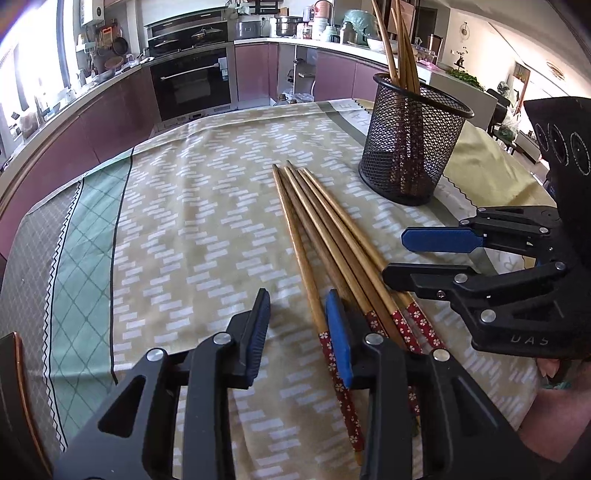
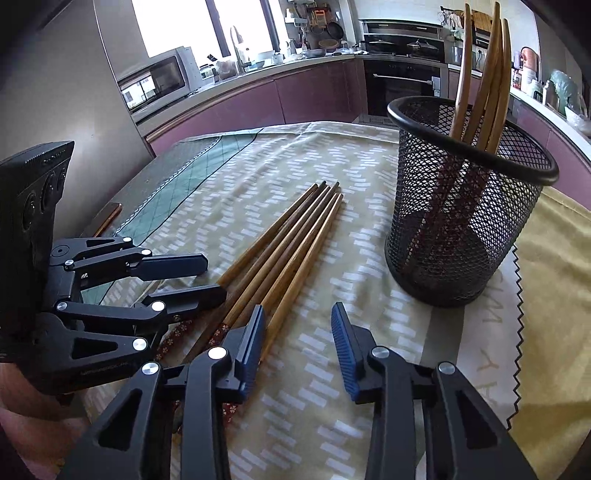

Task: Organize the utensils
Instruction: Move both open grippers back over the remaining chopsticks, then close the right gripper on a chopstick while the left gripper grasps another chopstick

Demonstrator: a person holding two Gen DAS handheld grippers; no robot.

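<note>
- Five loose chopsticks [image 1: 325,236] lie side by side on the bench cloth [image 1: 184,206], near the mesh holder [image 1: 410,147].
- Left gripper [image 1: 299,336]: fingers part-open, empty, with its right finger resting across the patterned handles.
- Right gripper [image 2: 299,347]: fingers part-open, empty, beside the bundle's right edge.

Tablecloth [image 1: 207,192]: yellow-beige with short white dashes, a green lattice band and a grey band along one side; covers the table.
Yellow cloth [image 2: 554,266]: zigzag-cut edge, laid over the tablecloth's far corner.
Built-in oven [image 1: 192,79]: black glass door, horizontal bar handle, set in mauve cabinets [image 1: 255,70].
Hob above the oven: two lidded pans [image 2: 402,42].
Microwave [image 2: 157,79]: silver, on the worktop beside a bright window [image 2: 177,22].
Stainless pot [image 1: 284,25]: on the rear worktop among jars and bottles.
Refrigerator [image 2: 110,103]: grey, tall.
</note>
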